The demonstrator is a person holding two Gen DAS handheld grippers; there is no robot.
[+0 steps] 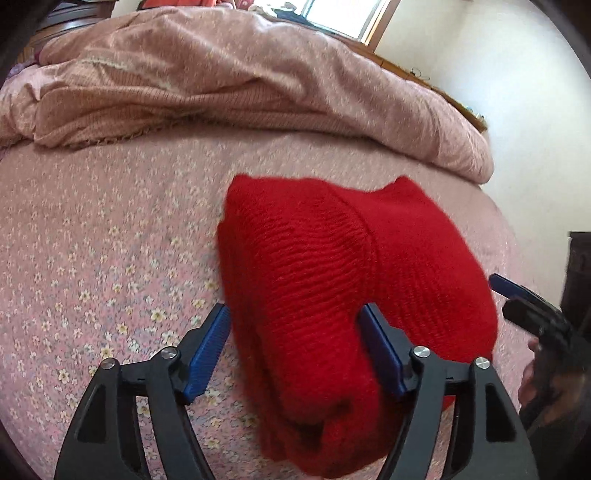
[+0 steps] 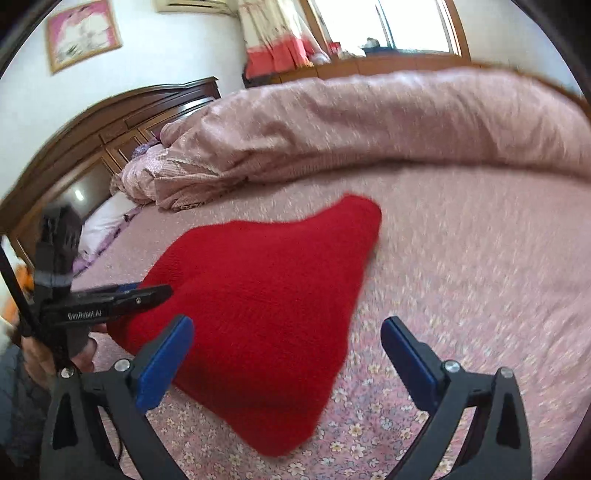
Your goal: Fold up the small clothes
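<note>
A red knitted garment [image 1: 332,280] lies bunched and folded on the pink flowered bed sheet [image 1: 92,258]. My left gripper [image 1: 295,317] is open, its blue fingers on either side of the near part of the garment, with cloth between them. In the right wrist view the garment [image 2: 266,295] is a folded triangle. My right gripper [image 2: 288,328] is open and empty just above its near edge. The left gripper [image 2: 147,291] shows there at the garment's left side, and the right gripper's tip [image 1: 506,286] shows at the right in the left wrist view.
A rumpled pink duvet [image 1: 221,81] is heaped along the far side of the bed. A dark wooden headboard [image 2: 110,122] and a white pillow [image 2: 107,218] lie to the left. A window [image 2: 388,22] and wooden ledge are behind the bed.
</note>
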